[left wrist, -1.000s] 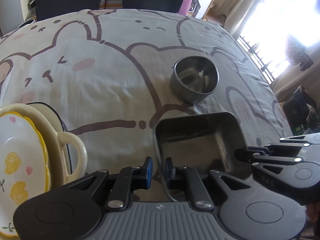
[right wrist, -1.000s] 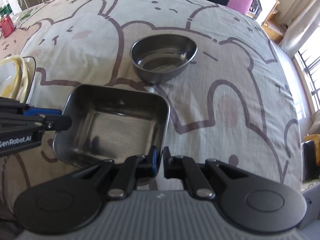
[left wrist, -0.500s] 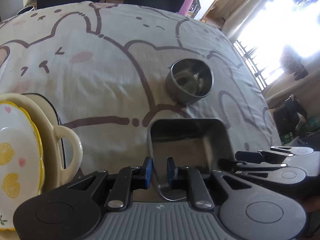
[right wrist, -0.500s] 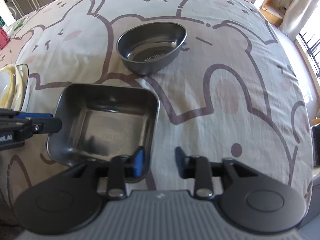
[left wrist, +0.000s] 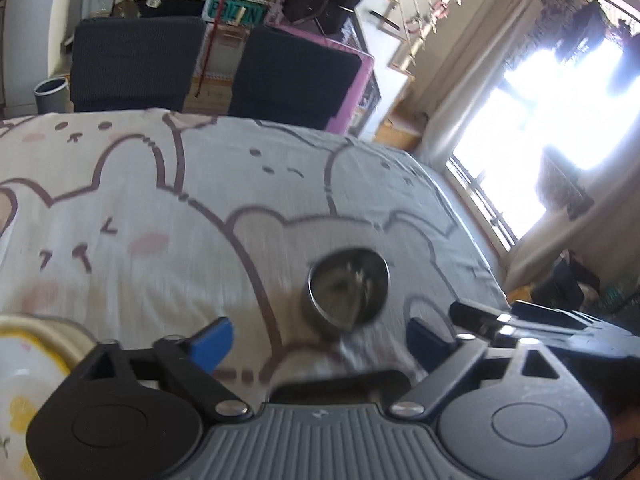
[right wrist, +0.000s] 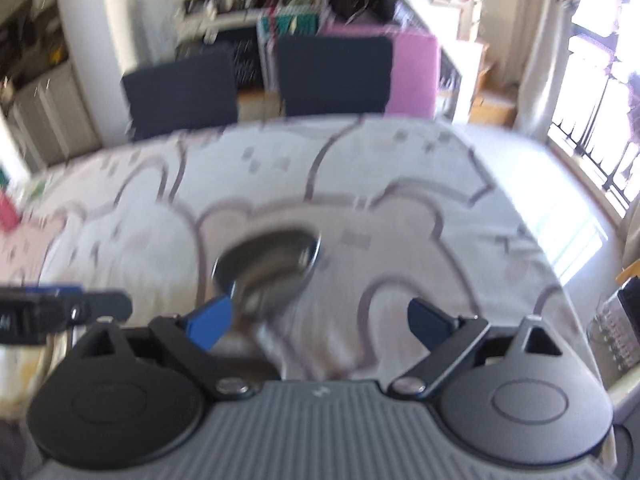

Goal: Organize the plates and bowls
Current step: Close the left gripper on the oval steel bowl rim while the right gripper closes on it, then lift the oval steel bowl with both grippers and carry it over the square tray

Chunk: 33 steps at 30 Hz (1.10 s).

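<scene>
A round steel bowl point(left wrist: 347, 292) stands on the bear-print tablecloth point(left wrist: 160, 216) just beyond my left gripper point(left wrist: 318, 342), which is open and empty. It also shows, blurred, in the right wrist view point(right wrist: 268, 268), ahead of my right gripper point(right wrist: 320, 320), open and empty too. A cream dish with a yellow-rimmed plate point(left wrist: 24, 376) sits at the lower left. The square steel tray is out of sight, only a glint of its rim point(left wrist: 356, 350) showing between the left fingers. The right gripper point(left wrist: 532, 326) reaches in at the right of the left wrist view.
Two dark chairs point(left wrist: 132, 60) point(left wrist: 296, 76) stand at the table's far edge, with a pink box point(right wrist: 412, 72) beside them. A bright window point(left wrist: 560, 120) is to the right. A red object point(right wrist: 8, 212) lies at the table's left edge.
Both grippers have opened wide and let go of the square tray. Both cameras have tilted up and pulled back, so the tray has dropped out of view.
</scene>
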{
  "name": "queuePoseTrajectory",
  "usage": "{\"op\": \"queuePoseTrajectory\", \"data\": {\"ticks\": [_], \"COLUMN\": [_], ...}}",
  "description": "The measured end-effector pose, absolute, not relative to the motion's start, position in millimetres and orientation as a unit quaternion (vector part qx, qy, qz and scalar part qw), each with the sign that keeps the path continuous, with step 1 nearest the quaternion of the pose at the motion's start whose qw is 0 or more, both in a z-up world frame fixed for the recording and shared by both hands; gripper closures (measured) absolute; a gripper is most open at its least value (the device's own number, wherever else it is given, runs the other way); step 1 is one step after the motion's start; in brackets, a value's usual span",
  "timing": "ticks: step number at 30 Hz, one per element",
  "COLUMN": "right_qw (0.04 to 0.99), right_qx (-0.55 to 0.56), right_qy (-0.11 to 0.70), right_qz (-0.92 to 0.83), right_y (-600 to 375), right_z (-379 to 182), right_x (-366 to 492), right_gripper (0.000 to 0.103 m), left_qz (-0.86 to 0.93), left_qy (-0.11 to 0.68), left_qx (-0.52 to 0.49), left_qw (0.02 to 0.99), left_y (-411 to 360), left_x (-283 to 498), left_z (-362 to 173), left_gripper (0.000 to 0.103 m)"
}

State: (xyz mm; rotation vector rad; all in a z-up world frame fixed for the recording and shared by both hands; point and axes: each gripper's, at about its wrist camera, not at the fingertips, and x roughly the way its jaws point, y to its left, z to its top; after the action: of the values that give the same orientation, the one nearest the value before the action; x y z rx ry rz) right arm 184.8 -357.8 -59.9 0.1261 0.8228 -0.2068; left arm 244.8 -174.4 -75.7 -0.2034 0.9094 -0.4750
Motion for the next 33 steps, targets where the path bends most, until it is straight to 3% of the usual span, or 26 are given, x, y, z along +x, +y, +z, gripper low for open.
{"op": "queuePoseTrajectory", "data": {"ticks": [6,8,12,14,18,23,25,29,33], "right_qw": [0.91,0.906,0.89,0.883,0.876,0.875,0.872,0.873,0.881], "right_qx": [0.136,0.144,0.146,0.139,0.127,0.135,0.133,0.086,0.106], "right_qy": [0.373,0.38,0.419,0.437,0.454,0.458,0.466,0.476,0.458], "right_qz": [-0.118,-0.117,-0.106,-0.104,-0.1,-0.081,-0.066,-0.06,-0.062], "right_y": [-391.9,-398.6,-408.9,-411.5,-410.6,-408.7,-402.7,-384.8,-383.4], "right_z": [-66.7,-74.1,-94.7,-104.4,-123.3,-133.3,-135.1,-135.3,-117.4], "right_x": [231.5,245.1,274.6,289.3,302.1,308.9,310.9,310.2,297.0], "right_gripper": [0.002,0.003,0.028,0.034,0.054,0.074,0.094,0.097,0.097], "left_qz": [-0.196,-0.193,-0.193,-0.193,-0.191,-0.194,-0.201,-0.201,-0.205], "left_qy": [0.456,0.461,0.479,0.497,0.515,0.537,0.534,0.53,0.51], "left_qx": [-0.118,-0.115,-0.094,-0.094,-0.071,-0.089,-0.086,-0.089,-0.102], "left_qw": [0.86,0.859,0.851,0.84,0.832,0.816,0.817,0.819,0.829], "left_y": [-190.7,-198.5,-214.1,-219.5,-227.4,-226.8,-229.0,-227.0,-219.7], "left_x": [286.0,296.2,307.8,312.0,316.4,321.1,319.7,316.9,312.6], "left_z": [-90.2,-94.6,-111.4,-122.0,-137.3,-147.7,-145.1,-141.3,-123.3], "left_gripper": [0.008,0.017,0.035,0.046,0.056,0.082,0.091,0.094,0.096]}}
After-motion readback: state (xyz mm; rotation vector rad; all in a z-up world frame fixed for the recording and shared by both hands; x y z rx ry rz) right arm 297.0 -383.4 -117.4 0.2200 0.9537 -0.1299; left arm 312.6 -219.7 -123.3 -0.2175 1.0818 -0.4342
